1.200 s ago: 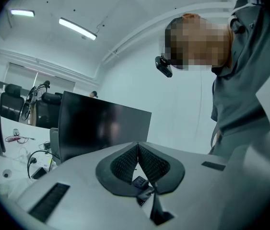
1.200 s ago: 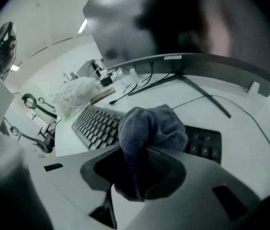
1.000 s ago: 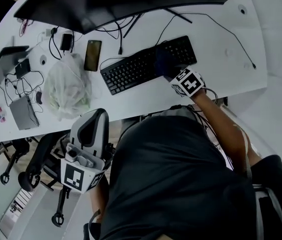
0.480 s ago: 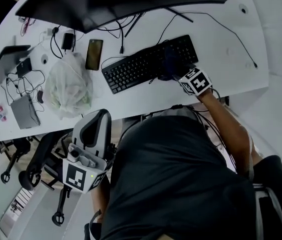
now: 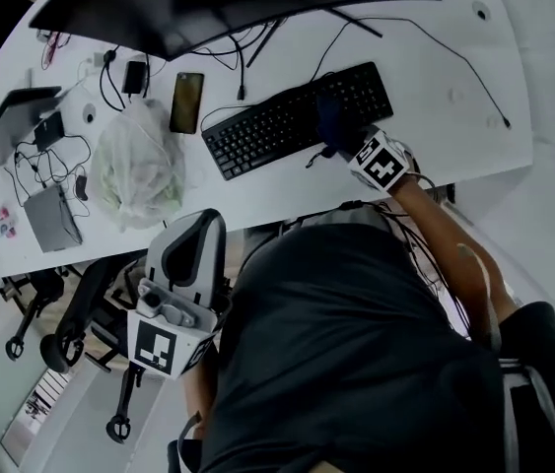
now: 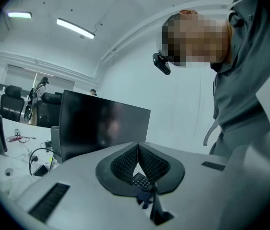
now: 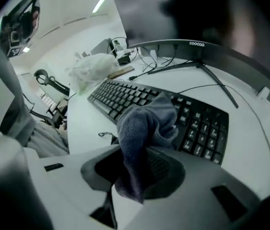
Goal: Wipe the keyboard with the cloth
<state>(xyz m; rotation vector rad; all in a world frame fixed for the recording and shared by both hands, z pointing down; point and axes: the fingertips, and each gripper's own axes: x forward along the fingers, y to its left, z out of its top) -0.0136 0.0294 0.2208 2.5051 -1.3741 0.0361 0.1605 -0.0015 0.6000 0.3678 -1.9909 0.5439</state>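
On desk [image 5: 454, 156], keyboard [image 5: 262, 131], cloth [image 7: 142, 128] over its right half, clamped in right gripper [image 7: 142, 164]; left gripper [image 6: 138, 150], jaws pressed together, empty, held below desk edge.

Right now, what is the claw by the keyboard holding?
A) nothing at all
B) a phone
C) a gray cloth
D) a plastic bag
C: the right claw is shut on the gray cloth, which is bunched up and pressed down on the keyboard.
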